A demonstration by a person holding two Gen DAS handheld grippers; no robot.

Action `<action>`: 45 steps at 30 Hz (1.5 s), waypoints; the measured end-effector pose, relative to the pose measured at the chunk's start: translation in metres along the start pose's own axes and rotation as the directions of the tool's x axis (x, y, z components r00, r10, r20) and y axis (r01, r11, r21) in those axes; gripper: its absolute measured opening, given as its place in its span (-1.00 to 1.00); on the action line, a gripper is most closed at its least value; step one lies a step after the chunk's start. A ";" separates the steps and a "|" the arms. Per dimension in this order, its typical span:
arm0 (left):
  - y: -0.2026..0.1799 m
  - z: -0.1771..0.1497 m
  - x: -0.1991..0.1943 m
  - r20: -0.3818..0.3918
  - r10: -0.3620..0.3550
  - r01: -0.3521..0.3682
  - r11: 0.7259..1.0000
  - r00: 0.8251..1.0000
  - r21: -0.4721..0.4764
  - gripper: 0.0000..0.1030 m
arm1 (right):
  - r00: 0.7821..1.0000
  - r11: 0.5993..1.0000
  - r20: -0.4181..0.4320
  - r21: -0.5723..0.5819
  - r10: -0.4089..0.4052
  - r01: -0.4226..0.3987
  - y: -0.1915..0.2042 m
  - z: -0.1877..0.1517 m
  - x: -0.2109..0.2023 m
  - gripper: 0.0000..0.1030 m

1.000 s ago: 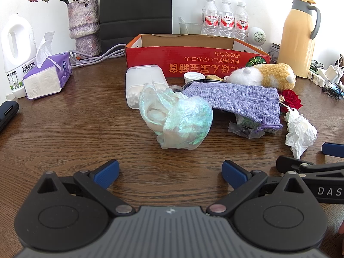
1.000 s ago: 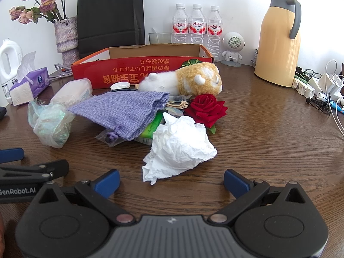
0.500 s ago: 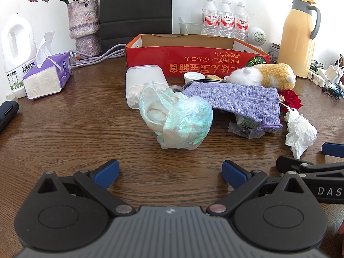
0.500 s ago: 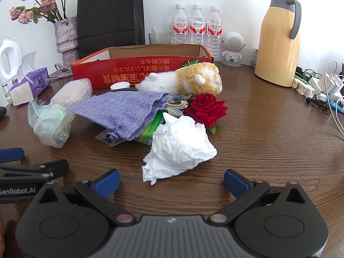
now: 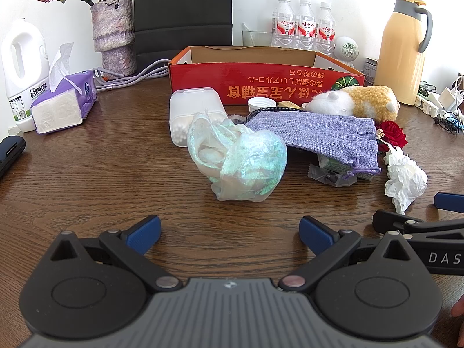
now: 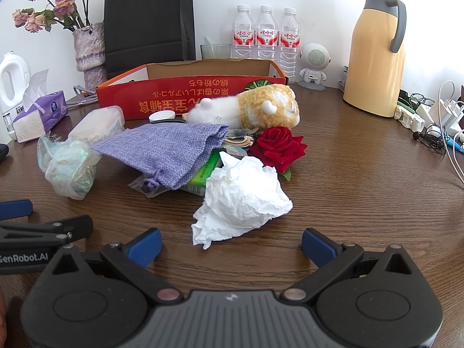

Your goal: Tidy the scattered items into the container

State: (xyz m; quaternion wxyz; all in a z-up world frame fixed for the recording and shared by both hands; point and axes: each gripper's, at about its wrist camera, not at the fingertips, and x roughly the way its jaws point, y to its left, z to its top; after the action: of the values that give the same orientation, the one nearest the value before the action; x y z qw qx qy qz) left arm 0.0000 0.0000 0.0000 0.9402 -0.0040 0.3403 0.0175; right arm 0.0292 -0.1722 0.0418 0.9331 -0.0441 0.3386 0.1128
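Note:
A red cardboard box stands open at the back of the wooden table. In front of it lie an iridescent gauze bag, a purple cloth pouch, a plush hamster, a red rose, a crumpled white tissue and a cotton-swab box. My left gripper is open just short of the gauze bag. My right gripper is open just short of the tissue. Nothing is between either pair of fingers.
A tissue pack, a white jug and a vase of dried flowers stand at the left. Water bottles, a yellow thermos, a small robot-shaped speaker and cables with a power strip stand at the back and right.

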 end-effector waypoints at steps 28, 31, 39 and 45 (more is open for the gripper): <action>0.013 0.037 0.003 0.107 -0.061 0.064 0.998 0.992 -0.025 0.97 | 0.992 0.996 0.089 -0.021 0.085 -0.084 -0.022 0.032 -0.007 0.80; 0.012 0.038 0.015 0.061 -0.034 0.036 0.999 0.998 -0.031 0.65 | 0.998 0.998 0.043 -0.056 0.042 -0.040 -0.019 0.034 0.007 0.54; 0.018 0.027 -0.004 0.079 -0.031 0.036 0.997 0.996 -0.073 -0.30 | 0.998 0.996 0.048 -0.075 0.045 -0.042 -0.019 0.021 -0.005 -0.30; 0.012 0.012 -0.058 0.233 0.099 -0.086 0.994 0.967 -0.065 -0.31 | 0.986 0.996 0.159 -0.071 0.056 -0.046 -0.018 0.015 -0.054 -0.32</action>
State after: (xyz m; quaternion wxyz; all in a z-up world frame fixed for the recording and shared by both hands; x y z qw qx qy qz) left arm -0.0375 0.0106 0.0463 0.9716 -0.0119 0.2255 0.0709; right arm 0.0022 -0.1967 0.0882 0.9522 -0.0575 0.2591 0.1512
